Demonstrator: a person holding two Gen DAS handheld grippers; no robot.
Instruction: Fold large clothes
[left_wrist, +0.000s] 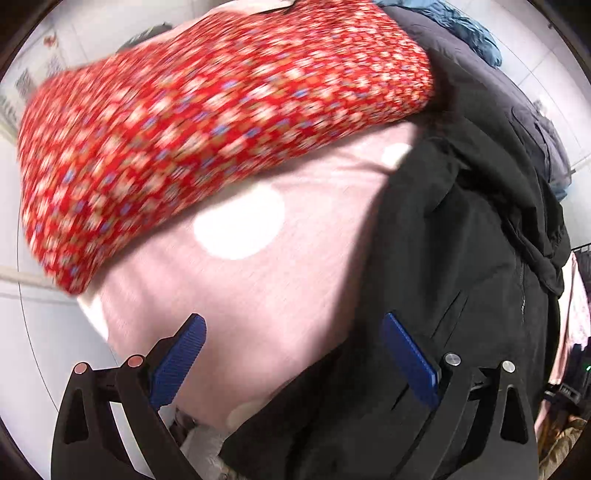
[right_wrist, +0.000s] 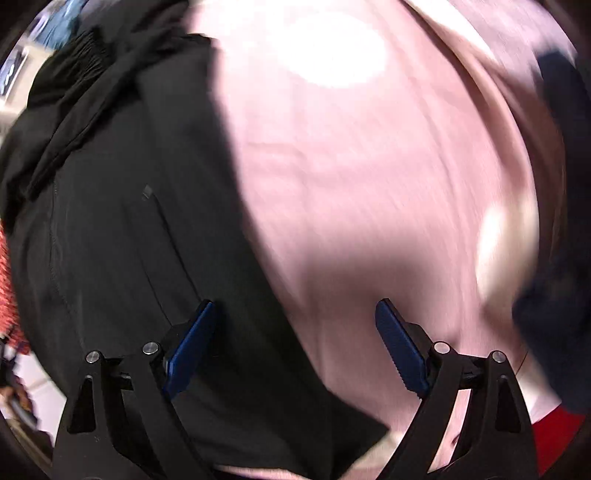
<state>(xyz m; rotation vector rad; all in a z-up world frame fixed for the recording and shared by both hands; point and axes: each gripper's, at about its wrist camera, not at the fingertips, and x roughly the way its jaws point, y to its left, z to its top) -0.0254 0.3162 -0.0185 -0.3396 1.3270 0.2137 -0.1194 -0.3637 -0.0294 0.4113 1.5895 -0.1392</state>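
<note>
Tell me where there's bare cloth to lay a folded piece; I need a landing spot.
The pale pink white-dotted fabric lies bare between the red floral cloth and the black garment. Beyond those two it is crowded with piled dark and blue clothes.

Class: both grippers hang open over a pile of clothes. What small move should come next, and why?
Probably lower the right gripper and close its jaws on the edge of the black jacket where it overlaps the pale pink cloth with white spots. Both grippers, the left gripper too, are open and hold nothing, and that edge lies right beneath.
</note>
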